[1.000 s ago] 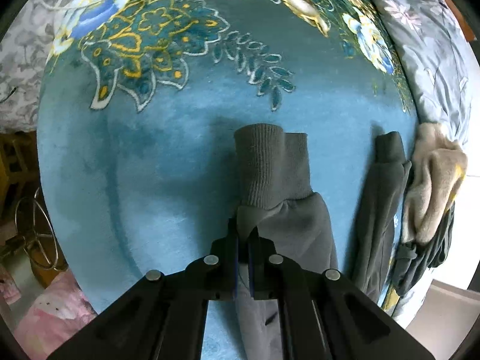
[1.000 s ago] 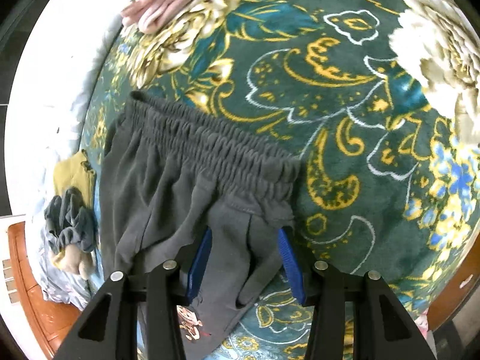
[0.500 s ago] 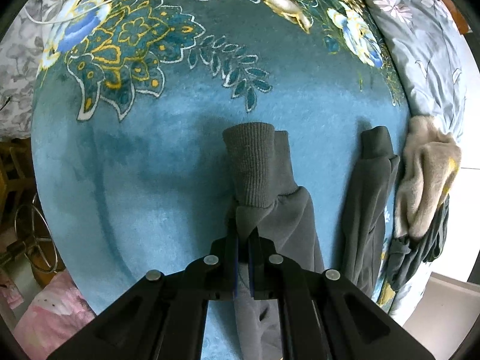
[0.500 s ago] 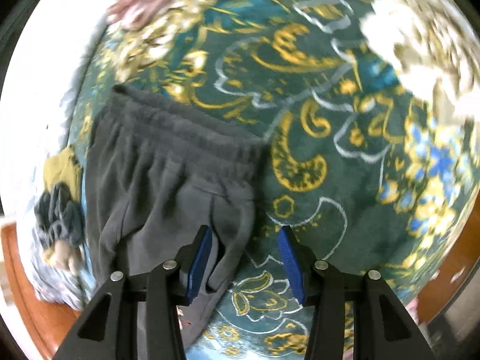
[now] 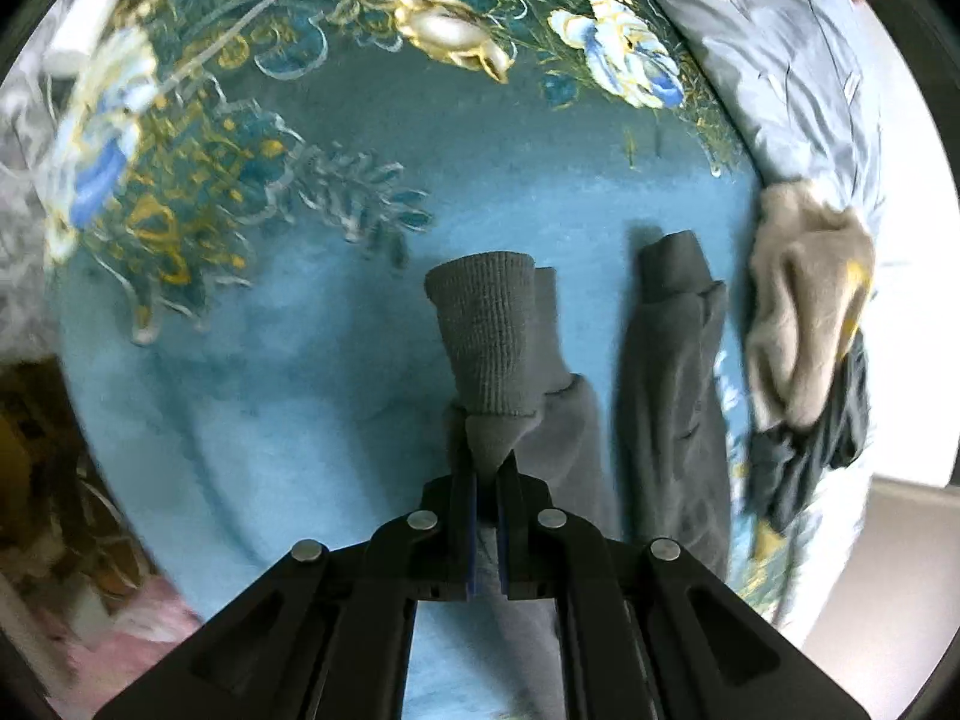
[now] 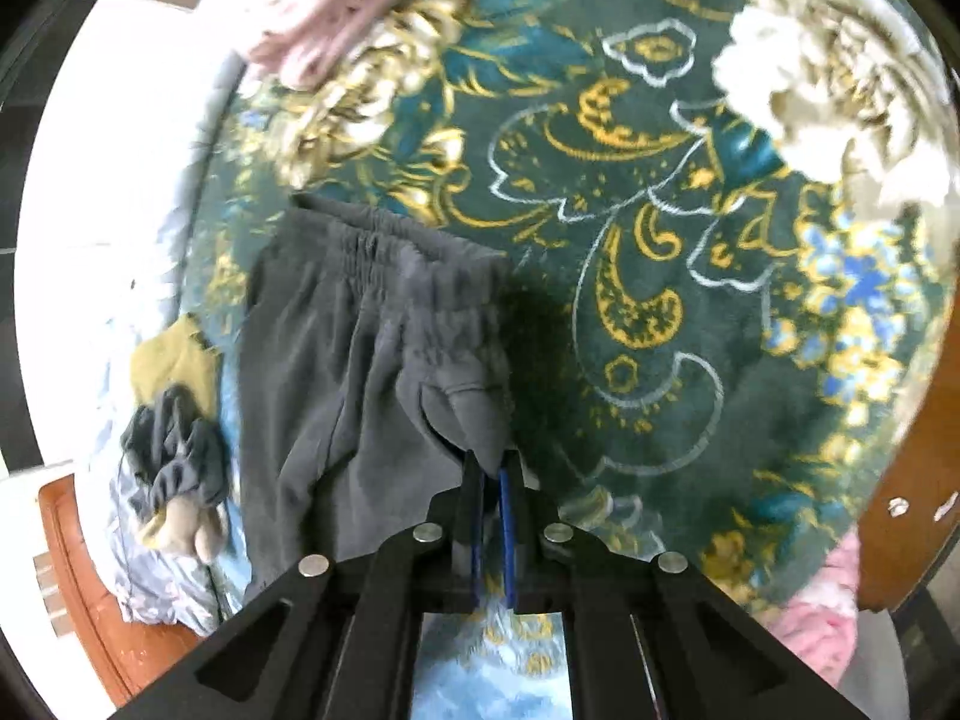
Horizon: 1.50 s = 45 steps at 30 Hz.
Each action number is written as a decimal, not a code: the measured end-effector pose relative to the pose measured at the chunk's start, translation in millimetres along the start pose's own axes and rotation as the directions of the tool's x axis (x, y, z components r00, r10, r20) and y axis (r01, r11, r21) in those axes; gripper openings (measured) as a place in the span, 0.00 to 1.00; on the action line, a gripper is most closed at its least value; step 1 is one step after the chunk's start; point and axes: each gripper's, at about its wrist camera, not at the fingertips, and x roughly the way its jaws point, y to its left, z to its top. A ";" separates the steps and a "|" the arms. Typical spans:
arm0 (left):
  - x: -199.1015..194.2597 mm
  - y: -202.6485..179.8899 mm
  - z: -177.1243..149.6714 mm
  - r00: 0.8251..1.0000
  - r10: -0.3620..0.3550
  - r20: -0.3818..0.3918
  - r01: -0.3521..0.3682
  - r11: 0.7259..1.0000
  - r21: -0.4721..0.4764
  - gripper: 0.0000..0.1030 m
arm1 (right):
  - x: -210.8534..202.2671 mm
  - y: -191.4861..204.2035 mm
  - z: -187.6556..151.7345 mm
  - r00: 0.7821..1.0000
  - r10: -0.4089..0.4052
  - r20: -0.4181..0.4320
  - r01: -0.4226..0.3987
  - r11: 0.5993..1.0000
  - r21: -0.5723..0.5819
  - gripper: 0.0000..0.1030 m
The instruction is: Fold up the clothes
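Note:
Dark grey sweatpants lie on a teal floral blanket [image 5: 312, 396]. In the left wrist view my left gripper [image 5: 487, 468] is shut on one pant leg [image 5: 558, 420] just below its ribbed cuff [image 5: 486, 336], which stands up in front of the jaws. The other leg [image 5: 672, 384] lies flat to the right. In the right wrist view my right gripper [image 6: 492, 474] is shut on a pinch of fabric at the waist end of the sweatpants [image 6: 360, 372], below the elastic waistband [image 6: 408, 252]; the cloth rises slightly off the blanket [image 6: 660, 240].
A beige and dark clothes pile [image 5: 804, 324] lies right of the legs, seen again in the right wrist view as a clothes pile [image 6: 174, 450]. A grey floral quilt [image 5: 780, 60] is beyond. Pink cloth [image 6: 324, 18] sits at the far edge; a wooden bed frame [image 6: 906, 480] borders the right.
My right gripper has shut on the waist fabric, which it straddled open before, and lifted it a little. My left gripper kept its hold on the leg and moved slightly.

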 end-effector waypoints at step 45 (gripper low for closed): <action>104.9 -178.2 121.4 0.919 -0.367 -0.143 0.326 0.912 -0.248 0.51 | 76.0 220.7 126.2 0.982 -0.065 -0.175 0.058 0.997 -0.047 0.13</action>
